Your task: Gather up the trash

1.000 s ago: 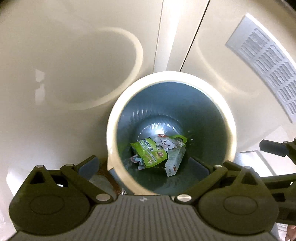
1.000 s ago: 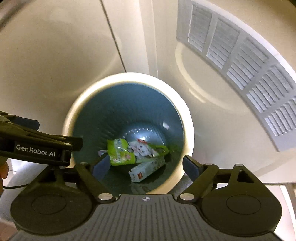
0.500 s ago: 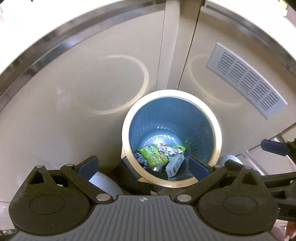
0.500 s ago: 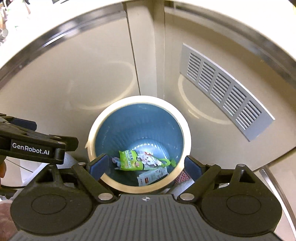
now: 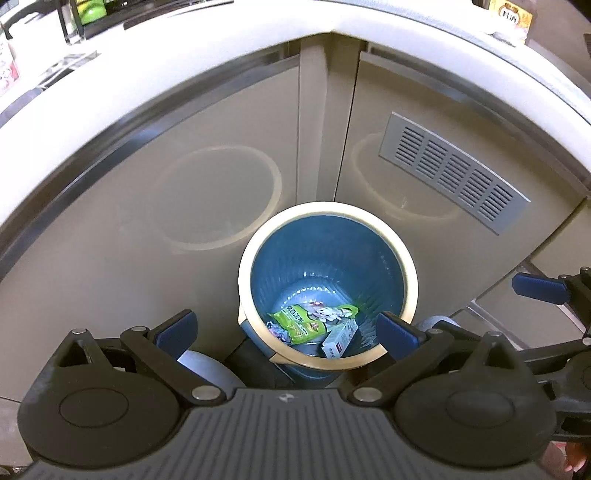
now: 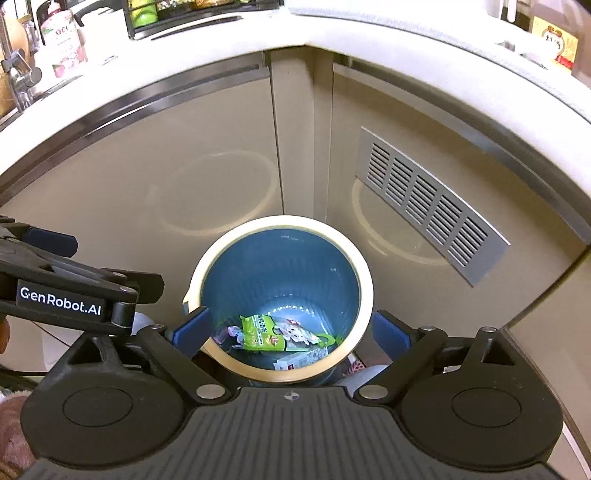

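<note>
A blue trash bin with a cream rim [image 5: 406, 258] [image 6: 364, 273] stands on the floor in the cabinet corner. At its bottom lie a green wrapper [image 5: 295, 321] [image 6: 260, 332] and a small white box [image 5: 340, 341] [image 6: 295, 362]. My left gripper [image 5: 286, 328] hovers well above the bin, open, nothing between its blue pads. My right gripper [image 6: 291, 330] is open and empty too, high over the bin's near rim. The left gripper's body shows at the left of the right wrist view, and the right gripper's blue fingertip [image 5: 537, 288] at the right of the left wrist view.
Beige cabinet doors [image 5: 184, 229] [image 6: 184, 177] meet in a corner behind the bin; the right one carries a grey vent grille [image 5: 454, 173] [image 6: 428, 203]. A white countertop [image 6: 369, 33] with bottles and boxes runs above. A person's hand shows at the lower left [image 6: 11, 424].
Both grippers have risen and pulled back from the bin; it looks smaller now and the countertop has come into view. Both stay open.
</note>
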Available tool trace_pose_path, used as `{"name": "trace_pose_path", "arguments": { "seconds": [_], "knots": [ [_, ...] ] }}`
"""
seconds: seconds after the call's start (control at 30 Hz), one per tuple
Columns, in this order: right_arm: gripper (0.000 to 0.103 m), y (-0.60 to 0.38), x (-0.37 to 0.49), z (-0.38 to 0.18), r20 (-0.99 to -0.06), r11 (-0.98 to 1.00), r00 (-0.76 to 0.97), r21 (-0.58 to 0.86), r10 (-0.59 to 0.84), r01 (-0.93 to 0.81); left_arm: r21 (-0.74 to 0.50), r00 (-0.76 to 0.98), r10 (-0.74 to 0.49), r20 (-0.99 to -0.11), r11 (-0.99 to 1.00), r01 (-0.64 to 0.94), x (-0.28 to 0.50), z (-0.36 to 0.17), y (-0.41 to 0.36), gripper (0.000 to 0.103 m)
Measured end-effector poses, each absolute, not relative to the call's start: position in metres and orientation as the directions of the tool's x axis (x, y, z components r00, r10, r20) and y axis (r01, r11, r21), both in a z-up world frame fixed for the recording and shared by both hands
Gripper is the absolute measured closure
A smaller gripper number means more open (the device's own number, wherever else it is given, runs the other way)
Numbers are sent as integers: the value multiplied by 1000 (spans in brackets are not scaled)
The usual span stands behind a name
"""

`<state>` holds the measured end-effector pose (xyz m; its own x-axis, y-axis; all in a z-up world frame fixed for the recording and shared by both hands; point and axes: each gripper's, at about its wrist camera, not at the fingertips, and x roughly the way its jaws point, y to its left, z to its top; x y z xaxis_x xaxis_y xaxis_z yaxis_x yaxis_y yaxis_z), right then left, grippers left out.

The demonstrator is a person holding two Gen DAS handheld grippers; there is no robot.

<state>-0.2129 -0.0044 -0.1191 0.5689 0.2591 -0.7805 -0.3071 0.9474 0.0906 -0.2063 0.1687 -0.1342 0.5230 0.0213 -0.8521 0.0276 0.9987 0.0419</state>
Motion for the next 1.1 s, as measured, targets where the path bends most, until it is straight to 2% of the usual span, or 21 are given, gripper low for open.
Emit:
{"name": "trace_pose_path", "arguments": {
  "seconds": [0.67,1.1],
  "knots": [
    [6,-9,-245,-90,-721,948,646,45,250,-316,71,619,36,-785,997,31,-242,-97,168,0],
    [6,-25,-247,-85,-707,959,664,76,244,-272,87,633,43,-773,996,38,-242,-86,167,0]
  ]
}}
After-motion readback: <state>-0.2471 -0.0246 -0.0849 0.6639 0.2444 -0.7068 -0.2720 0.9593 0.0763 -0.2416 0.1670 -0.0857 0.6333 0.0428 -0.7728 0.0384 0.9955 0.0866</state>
